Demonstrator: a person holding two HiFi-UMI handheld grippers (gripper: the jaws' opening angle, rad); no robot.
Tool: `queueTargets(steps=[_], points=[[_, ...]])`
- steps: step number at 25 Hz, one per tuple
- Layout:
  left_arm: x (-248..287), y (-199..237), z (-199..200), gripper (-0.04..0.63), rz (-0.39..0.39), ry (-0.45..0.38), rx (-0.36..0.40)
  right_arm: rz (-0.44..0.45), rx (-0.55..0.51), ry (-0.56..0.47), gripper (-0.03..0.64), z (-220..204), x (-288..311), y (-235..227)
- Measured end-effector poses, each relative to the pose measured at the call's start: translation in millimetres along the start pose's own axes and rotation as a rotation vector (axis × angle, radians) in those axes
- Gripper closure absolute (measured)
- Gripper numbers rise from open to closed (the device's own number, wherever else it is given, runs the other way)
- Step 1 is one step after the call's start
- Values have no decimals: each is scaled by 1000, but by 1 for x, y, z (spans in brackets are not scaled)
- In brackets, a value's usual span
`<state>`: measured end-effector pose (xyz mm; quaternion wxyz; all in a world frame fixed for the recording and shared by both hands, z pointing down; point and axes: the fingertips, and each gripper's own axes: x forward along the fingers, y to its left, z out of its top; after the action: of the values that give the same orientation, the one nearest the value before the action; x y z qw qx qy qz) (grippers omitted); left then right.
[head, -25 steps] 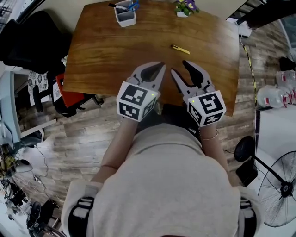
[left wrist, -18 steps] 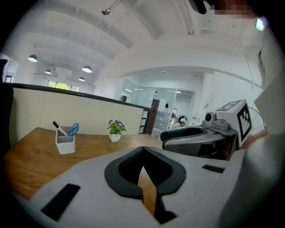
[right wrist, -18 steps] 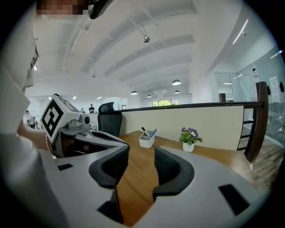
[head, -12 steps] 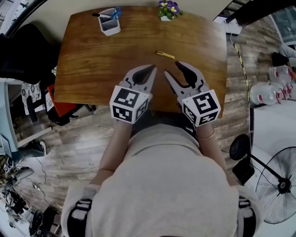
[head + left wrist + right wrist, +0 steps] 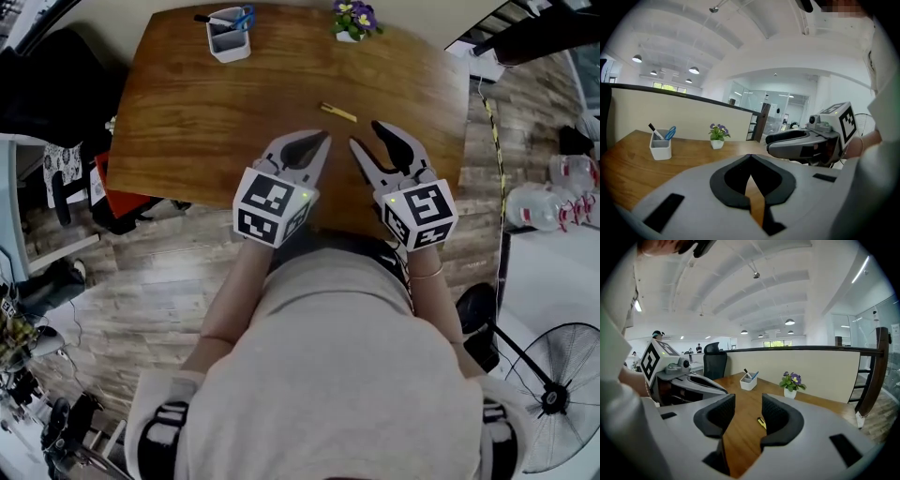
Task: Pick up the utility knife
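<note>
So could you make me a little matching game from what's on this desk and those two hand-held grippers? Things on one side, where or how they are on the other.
Things:
1. utility knife
2. pen holder
3. potted flowers
4. left gripper

Descriptions:
A. jaws together, nothing between them
B. white, at the far left of the table
C. yellow, lying flat, ahead of both grippers
D. purple blooms, at the far edge

Pairs: 1-C, 2-B, 3-D, 4-A
</note>
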<state>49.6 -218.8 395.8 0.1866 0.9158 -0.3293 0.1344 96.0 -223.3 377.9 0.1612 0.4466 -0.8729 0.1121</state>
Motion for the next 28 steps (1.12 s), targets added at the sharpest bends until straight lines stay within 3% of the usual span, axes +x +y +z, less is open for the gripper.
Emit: queueTargets(steps=[10,19,28], points=[[11,22,-24,583,55,55,-53,107,14,105,431,-37,37,-7],[22,42,-47,583,97,127,-87,171,-53,166,448,-50,75,-22],[36,68,-68,581,121,180,-141,243,-234,287,451,-78,112,-24]])
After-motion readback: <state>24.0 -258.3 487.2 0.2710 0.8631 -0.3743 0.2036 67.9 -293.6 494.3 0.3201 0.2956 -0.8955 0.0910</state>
